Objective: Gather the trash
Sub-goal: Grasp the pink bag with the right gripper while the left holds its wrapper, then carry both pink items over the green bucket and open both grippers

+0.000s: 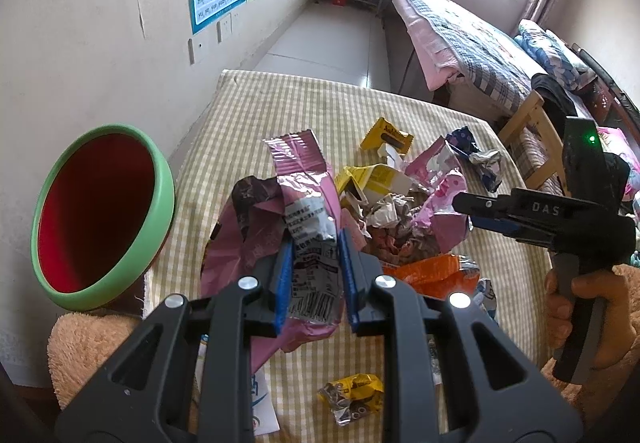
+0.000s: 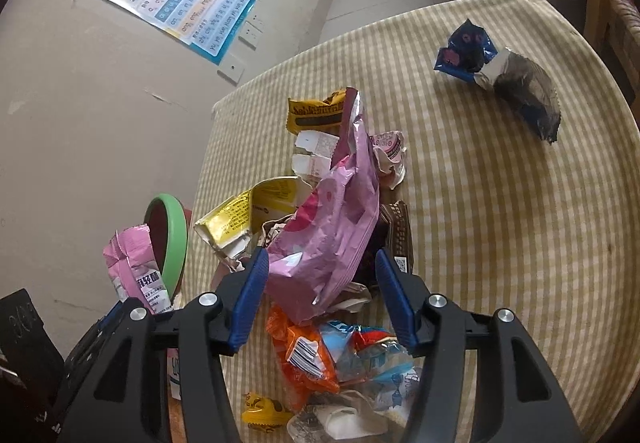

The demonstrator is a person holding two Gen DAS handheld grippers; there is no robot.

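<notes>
My left gripper (image 1: 314, 243) is shut on a long pink foil wrapper (image 1: 308, 199) and holds it over the checked table, right of the green-rimmed red bin (image 1: 100, 215). The same wrapper (image 2: 134, 271) shows beside the bin (image 2: 170, 243) in the right wrist view. My right gripper (image 2: 320, 263) is open, its blue pads on either side of a pink snack bag (image 2: 332, 231) atop the trash pile. In the left wrist view the right gripper (image 1: 464, 205) points at the pile (image 1: 400, 211).
Yellow (image 2: 316, 113), orange (image 2: 304, 355) and blue (image 2: 464, 55) wrappers lie on the checked tablecloth (image 2: 500, 203). A small yellow wrapper (image 1: 352, 395) lies near the front edge. The wall is at the left; a bed (image 1: 460, 35) and wooden chair (image 1: 532, 123) stand to the right.
</notes>
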